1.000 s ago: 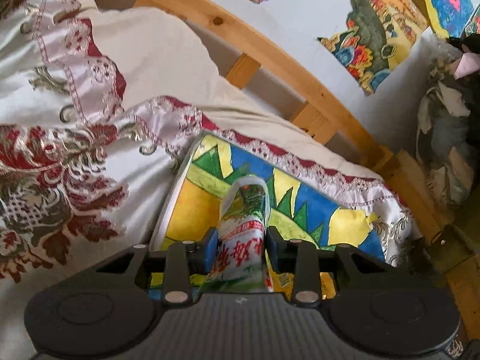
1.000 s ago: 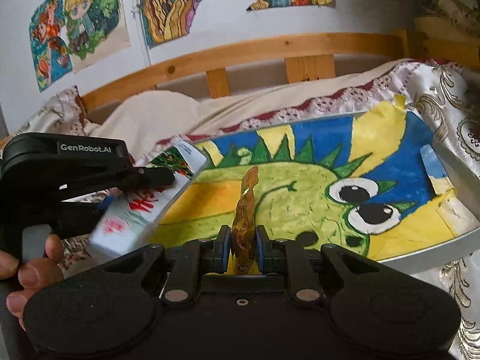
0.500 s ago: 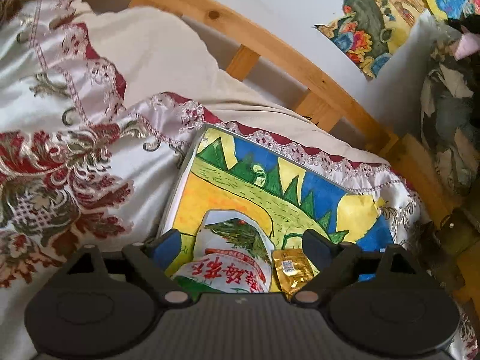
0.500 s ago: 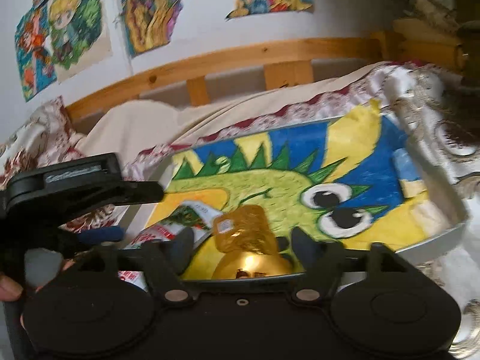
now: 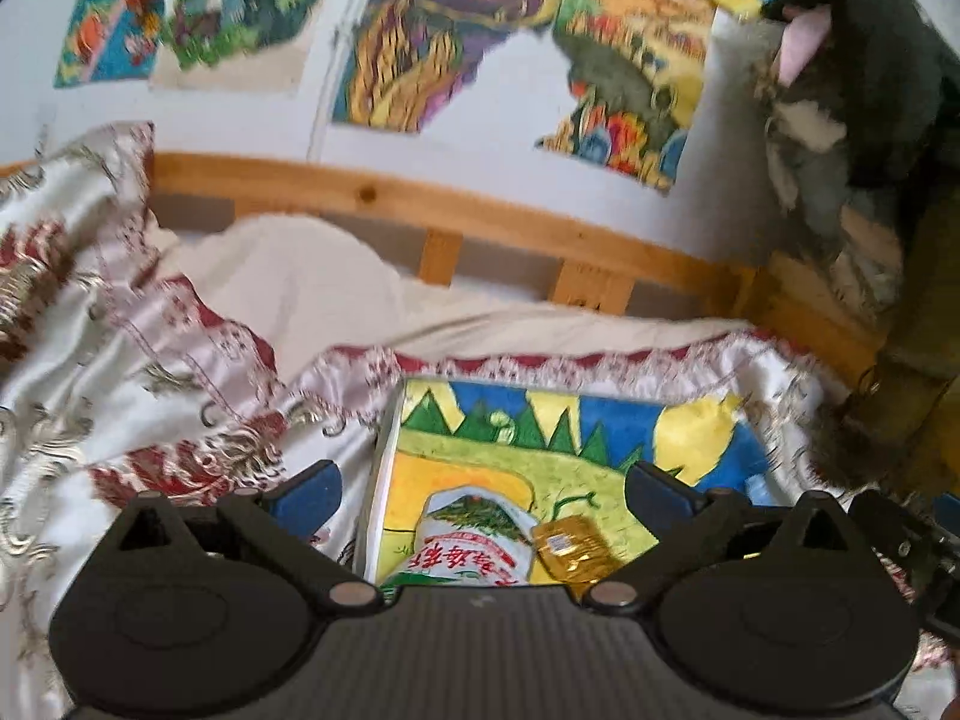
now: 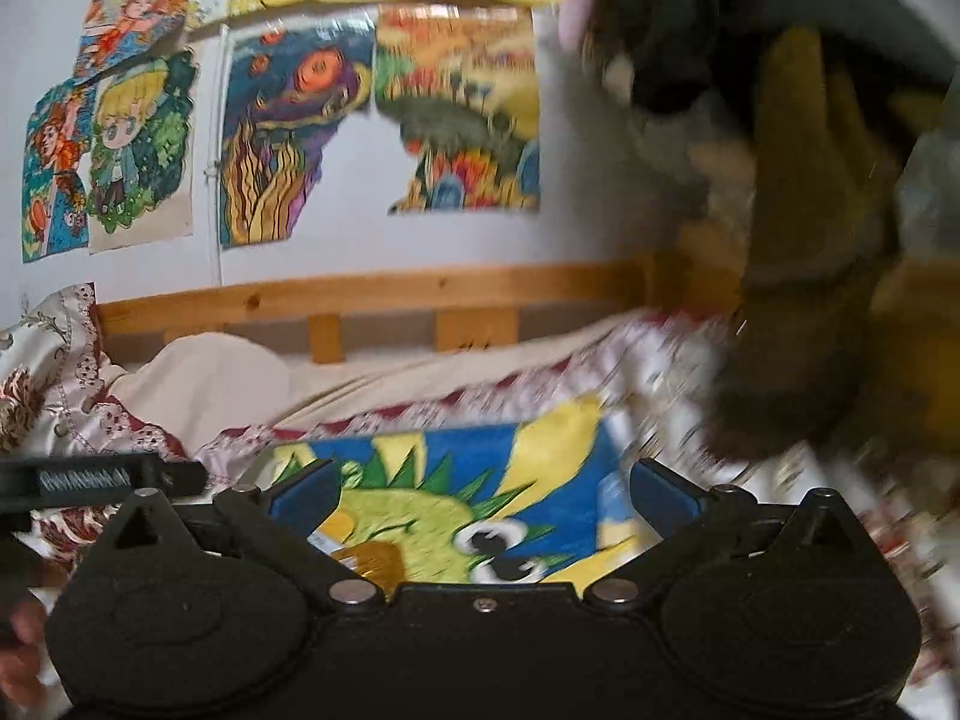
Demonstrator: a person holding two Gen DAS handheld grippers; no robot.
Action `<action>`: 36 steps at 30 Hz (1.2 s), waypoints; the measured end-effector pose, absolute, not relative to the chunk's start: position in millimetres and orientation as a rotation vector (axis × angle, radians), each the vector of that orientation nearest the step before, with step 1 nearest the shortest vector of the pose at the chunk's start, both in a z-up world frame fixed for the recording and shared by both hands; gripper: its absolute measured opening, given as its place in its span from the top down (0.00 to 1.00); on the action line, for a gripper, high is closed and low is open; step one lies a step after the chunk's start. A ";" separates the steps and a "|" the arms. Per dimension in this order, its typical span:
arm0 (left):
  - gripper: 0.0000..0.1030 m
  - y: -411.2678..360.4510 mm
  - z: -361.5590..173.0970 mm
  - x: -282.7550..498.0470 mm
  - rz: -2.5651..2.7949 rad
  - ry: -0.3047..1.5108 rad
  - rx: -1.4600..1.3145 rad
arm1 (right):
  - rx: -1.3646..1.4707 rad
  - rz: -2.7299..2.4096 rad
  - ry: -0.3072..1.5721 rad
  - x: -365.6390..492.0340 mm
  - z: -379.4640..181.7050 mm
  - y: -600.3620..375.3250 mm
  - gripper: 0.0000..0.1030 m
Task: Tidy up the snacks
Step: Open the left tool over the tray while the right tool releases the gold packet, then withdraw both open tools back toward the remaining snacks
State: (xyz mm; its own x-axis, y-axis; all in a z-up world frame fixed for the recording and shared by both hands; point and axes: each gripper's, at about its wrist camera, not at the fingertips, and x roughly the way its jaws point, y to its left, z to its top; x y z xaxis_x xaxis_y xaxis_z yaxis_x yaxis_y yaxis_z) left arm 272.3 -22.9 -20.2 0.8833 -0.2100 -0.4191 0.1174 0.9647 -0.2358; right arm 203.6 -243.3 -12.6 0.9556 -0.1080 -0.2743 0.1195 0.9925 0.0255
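Note:
A tray (image 5: 606, 420) painted with a green dinosaur on blue and yellow lies on the patterned bedspread. A white and green snack packet (image 5: 465, 540) with red writing lies on its near part, a gold wrapped snack (image 5: 573, 546) right beside it. My left gripper (image 5: 480, 489) is open and empty above them. In the right wrist view the tray (image 6: 540, 456) shows with the gold snack (image 6: 366, 558) at its near edge. My right gripper (image 6: 480, 495) is open and empty above the tray. The left gripper's body (image 6: 90, 480) shows at the left.
A wooden bed rail (image 5: 456, 204) runs behind the bedspread (image 5: 150, 384). Colourful drawings (image 5: 438, 30) hang on the wall. Plush toys (image 5: 852, 90) sit at the right, and a brown plush (image 6: 804, 240) is close to the right gripper.
Both grippers opened and let go: the white packet and the gold snack now lie on the tray. Both grippers have since drawn back and tilted up.

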 end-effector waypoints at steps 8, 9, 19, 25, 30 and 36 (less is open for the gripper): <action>0.00 -20.7 12.4 194.6 -0.165 0.374 -0.190 | 0.011 -0.077 0.173 135.2 11.3 -247.4 0.01; 0.00 -19.1 14.9 185.0 -0.167 0.380 -0.198 | 0.008 -0.062 0.173 126.5 12.8 -248.0 0.01; 0.00 2.5 22.8 98.7 -0.051 0.379 -0.126 | 0.054 -0.079 0.216 53.7 21.8 -245.3 0.01; 0.00 -1.9 14.1 61.1 -0.027 0.445 -0.015 | 0.147 -0.127 0.323 16.5 18.1 -247.1 0.01; 0.00 -2.8 0.2 41.0 -0.046 0.536 -0.020 | 0.125 -0.187 0.423 -3.2 7.0 -239.2 0.01; 0.00 3.1 -13.1 23.7 -0.041 0.599 -0.030 | 0.130 -0.182 0.470 -15.4 2.3 -236.4 0.01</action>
State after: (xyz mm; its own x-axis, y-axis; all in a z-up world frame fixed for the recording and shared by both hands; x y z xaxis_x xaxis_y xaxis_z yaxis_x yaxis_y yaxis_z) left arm 23.7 3.1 -13.1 0.8253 -0.0469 -0.5627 0.0297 0.9988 -0.0397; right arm -15.4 -236.4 2.3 0.8761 -0.1441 -0.4602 0.2036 0.9756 0.0821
